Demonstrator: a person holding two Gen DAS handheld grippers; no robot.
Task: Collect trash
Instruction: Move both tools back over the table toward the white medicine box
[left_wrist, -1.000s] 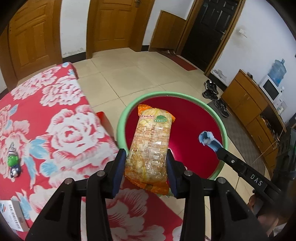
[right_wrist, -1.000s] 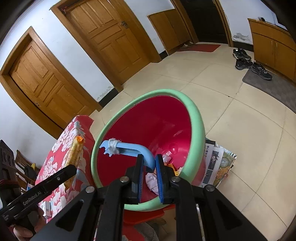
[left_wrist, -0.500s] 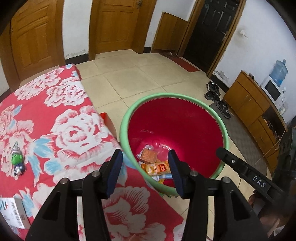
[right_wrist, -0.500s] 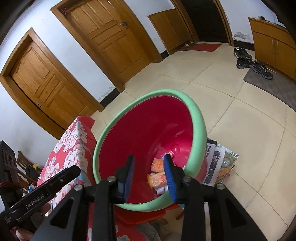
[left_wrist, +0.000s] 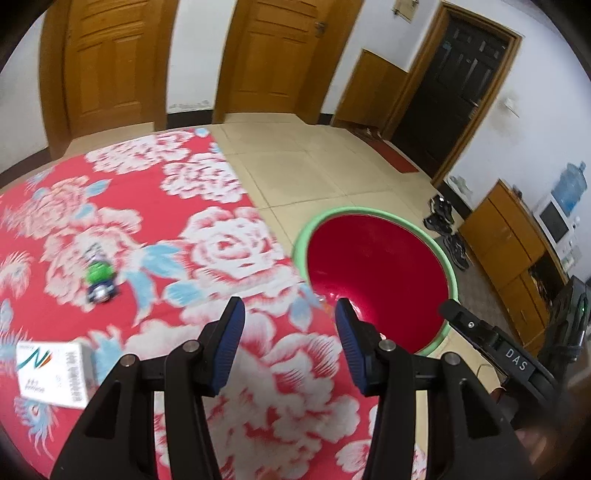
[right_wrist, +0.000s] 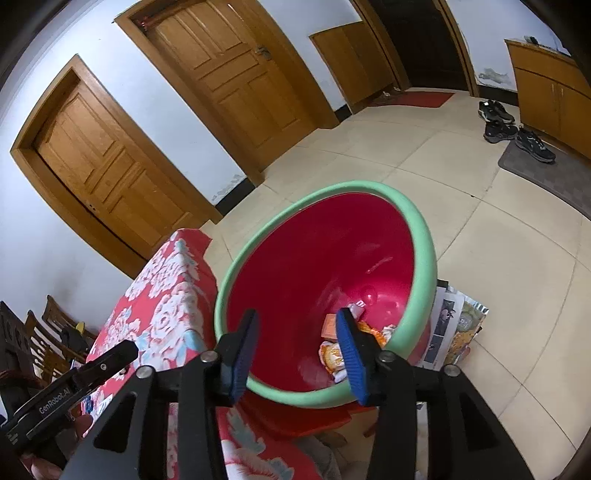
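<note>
Looking from the largest thing down, we see the flowered tablecloth (left_wrist: 221, 251), then the red bin (right_wrist: 314, 258) with green rim just beside the table edge, wrappers (right_wrist: 334, 354) lying in its bottom. Our left gripper (left_wrist: 289, 345) is open and empty above the cloth; our right gripper (right_wrist: 297, 354) is opening over the bin with nothing between its pads. We could knock the bin's rim when we go back. The white box (left_wrist: 55, 371) and small green toy (left_wrist: 99, 278) are blurred; we cannot tell if they are trash.
</note>
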